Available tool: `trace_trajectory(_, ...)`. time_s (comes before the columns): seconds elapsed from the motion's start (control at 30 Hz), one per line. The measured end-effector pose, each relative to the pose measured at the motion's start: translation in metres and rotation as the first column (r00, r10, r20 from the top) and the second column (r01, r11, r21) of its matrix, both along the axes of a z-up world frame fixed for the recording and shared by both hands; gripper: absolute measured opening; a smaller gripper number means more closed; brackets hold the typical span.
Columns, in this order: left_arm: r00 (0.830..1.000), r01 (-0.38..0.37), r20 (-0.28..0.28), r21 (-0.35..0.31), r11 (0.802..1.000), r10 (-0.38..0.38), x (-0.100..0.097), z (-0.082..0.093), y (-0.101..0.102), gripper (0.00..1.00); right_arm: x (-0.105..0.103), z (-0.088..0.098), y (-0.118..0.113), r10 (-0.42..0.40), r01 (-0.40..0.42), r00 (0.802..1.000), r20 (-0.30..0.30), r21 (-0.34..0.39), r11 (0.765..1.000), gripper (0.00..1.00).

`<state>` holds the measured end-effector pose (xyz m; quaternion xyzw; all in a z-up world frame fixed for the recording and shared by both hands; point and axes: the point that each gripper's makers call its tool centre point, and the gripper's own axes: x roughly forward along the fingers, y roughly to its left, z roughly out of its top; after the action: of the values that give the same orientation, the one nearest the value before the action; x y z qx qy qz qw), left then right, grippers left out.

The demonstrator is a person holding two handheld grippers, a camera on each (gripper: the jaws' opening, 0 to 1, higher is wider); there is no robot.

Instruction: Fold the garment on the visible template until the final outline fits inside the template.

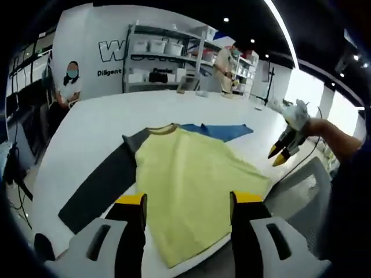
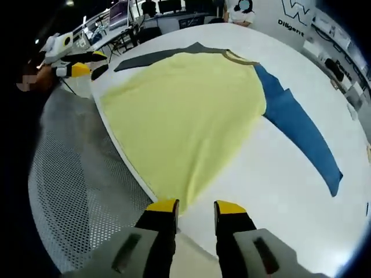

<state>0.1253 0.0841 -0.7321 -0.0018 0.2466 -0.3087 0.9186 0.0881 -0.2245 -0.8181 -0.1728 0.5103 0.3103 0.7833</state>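
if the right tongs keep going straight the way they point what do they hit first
Most likely the yellow body of the shirt: its hem corner lies just ahead of the open right tongs on the white table. Their height above it is unclear.

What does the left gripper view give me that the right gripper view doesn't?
Left gripper view: storage shelves with bins, and a person standing beside them. Right gripper view: the blue sleeve laid out full length, and grey mesh beside the table. Both: the yellow garment lying flat, its grey sleeve, the white table, and open jaws.
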Motion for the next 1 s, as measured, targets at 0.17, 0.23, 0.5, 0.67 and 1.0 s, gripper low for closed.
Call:
trace_trajectory(0.17,1.000,-0.008,-0.011,-0.054,0.998,0.007,-0.004,-0.005,-0.013,0.82,0.023,0.011,0.000,-0.045,0.043,0.994,0.098,0.021,0.999,0.30)
trace_trajectory(0.23,0.999,0.009,0.037,-0.079,0.997,-0.006,-0.005,0.000,-0.022,0.89,0.029,0.015,0.000,-0.058,0.054,0.990,0.128,0.032,0.998,0.33)
trace_trajectory(0.5,0.991,0.022,0.131,-0.134,0.991,-0.005,-0.004,0.016,-0.037,0.99,0.051,0.030,-0.005,-0.127,0.112,0.964,0.234,0.078,0.991,0.38)
trace_trajectory(0.67,0.977,0.022,0.212,-0.102,0.995,0.000,-0.003,0.024,-0.037,0.99,0.075,0.042,-0.018,-0.236,0.197,0.923,0.304,0.153,0.968,0.39)
trace_trajectory(1.0,0.979,0.021,0.206,-0.098,0.995,0.000,-0.004,0.024,-0.038,0.99,0.136,0.051,-0.088,-0.434,0.393,0.783,0.444,0.188,0.900,0.37)
